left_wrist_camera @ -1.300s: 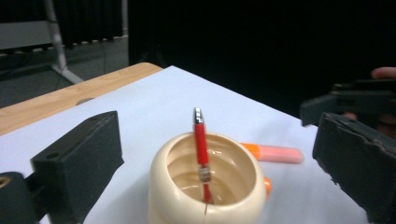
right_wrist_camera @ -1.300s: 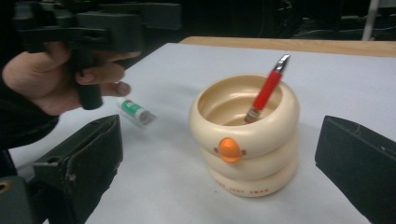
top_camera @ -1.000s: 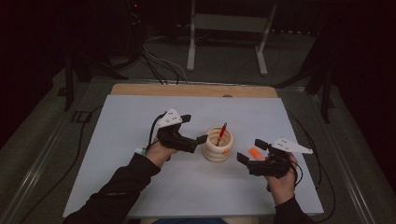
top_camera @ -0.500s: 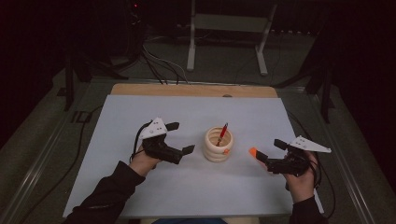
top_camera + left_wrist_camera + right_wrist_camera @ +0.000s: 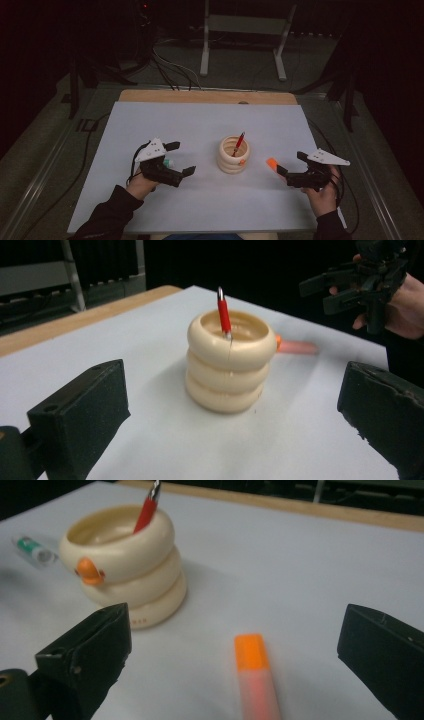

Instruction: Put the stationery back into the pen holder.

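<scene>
both grippers, left gripper (image 5: 175,159) and right gripper (image 5: 289,166), jaws spread, flank a cream ringed holder (image 5: 233,155) at frame centre holding a red pen (image 5: 239,143); orange highlighter (image 5: 256,677) lies near; no writing legible.

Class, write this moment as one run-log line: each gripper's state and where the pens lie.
left gripper: open, empty | right gripper: open, empty | red pen: in holder | orange marker: on table, before right gripper
</scene>
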Tool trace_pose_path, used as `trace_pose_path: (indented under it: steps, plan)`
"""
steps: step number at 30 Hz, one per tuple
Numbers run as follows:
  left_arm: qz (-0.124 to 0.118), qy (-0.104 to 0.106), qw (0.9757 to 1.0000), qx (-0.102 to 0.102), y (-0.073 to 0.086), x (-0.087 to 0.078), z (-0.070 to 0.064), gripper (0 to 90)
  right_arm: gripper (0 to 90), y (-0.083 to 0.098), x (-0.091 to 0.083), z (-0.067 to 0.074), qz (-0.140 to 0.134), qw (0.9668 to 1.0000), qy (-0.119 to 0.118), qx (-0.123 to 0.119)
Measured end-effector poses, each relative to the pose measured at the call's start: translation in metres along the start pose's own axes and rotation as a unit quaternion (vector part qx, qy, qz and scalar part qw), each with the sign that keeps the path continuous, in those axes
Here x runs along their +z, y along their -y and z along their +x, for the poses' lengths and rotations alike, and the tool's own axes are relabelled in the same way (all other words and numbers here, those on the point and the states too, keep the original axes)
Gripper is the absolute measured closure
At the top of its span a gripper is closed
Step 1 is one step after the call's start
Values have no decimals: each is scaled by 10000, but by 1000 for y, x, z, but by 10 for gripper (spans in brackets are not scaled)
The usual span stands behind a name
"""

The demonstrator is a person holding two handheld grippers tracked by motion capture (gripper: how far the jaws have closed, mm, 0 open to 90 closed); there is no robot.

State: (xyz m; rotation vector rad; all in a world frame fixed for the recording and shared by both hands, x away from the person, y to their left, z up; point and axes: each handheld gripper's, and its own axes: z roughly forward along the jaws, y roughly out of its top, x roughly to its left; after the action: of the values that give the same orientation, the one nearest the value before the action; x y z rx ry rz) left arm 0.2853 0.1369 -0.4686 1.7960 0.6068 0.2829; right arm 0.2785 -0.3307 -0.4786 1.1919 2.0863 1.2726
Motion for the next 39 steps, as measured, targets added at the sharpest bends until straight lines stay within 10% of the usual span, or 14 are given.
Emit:
trace_pose_path:
  steps: [9,21,39]
  plan:
    - [138,-58,9998,-127,24,-14,-3,5,10,8,4,-5,479,9982,-254,253]
    - [109,-28,9998,-159,32,-28,-12,5,322,28,1,-10,1176,9928,74,-217]
    - [217,-95,9993,-292,44,-37,-11,5,466,41,17,-17,1753,9833,250,-423]
